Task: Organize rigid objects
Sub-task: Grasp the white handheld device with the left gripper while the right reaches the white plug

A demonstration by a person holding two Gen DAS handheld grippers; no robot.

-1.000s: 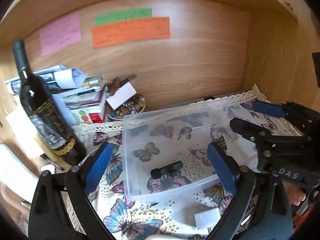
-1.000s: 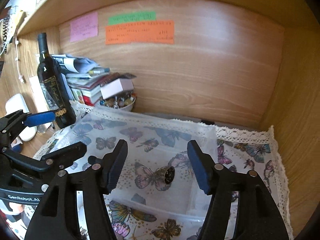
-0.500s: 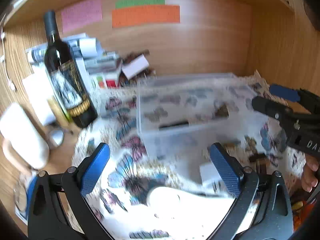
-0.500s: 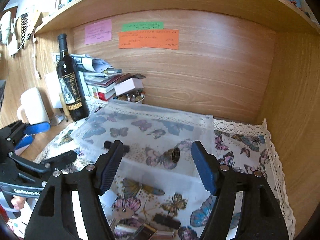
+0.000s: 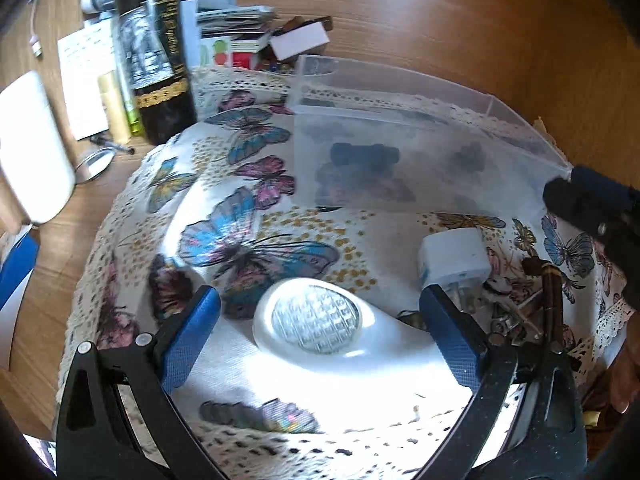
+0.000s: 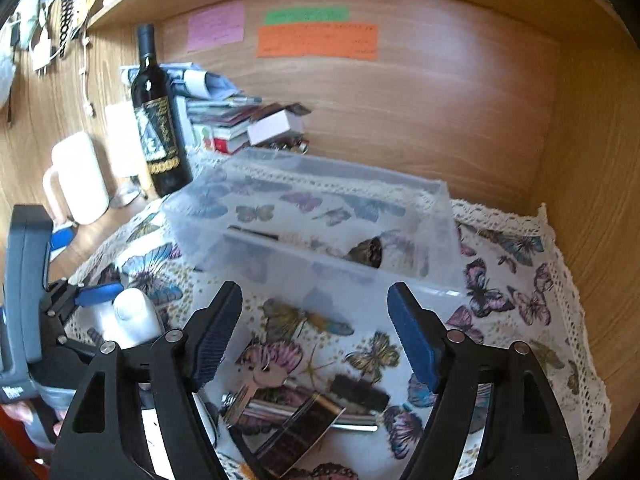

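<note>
At the far left of the right wrist view a white mug (image 6: 78, 178) stands on the desk, and beside it a wine bottle (image 6: 158, 120) stands upright at the edge of the butterfly cloth (image 6: 516, 276), with a stack of books (image 6: 224, 120) behind it. The left gripper (image 5: 318, 330) hangs low over the cloth, jaws spread wide and holding nothing; between its fingers (image 5: 188, 336) lies a white lamp (image 5: 316, 320), its round lens facing up. To the right of the lamp a white plug (image 5: 452, 258) rests on the cloth, just in front of the clear bin (image 5: 516, 116). Inside the bin a dark stick-like piece (image 5: 364, 154) lies near the left end, blurred through the wall; in the right wrist view a small bronze round part (image 6: 366, 254) sits farther right in the bin. The right gripper (image 6: 314, 332) is also released and empty, held above the cloth in front of the bin. Under it lie a key (image 6: 260, 380), a black block (image 6: 358, 390) and what looks like a shiny metal case (image 6: 292, 420), touching or overlapping one another. Farther right the cloth's lace edge meets the wooden side wall (image 6: 592, 160).
</note>
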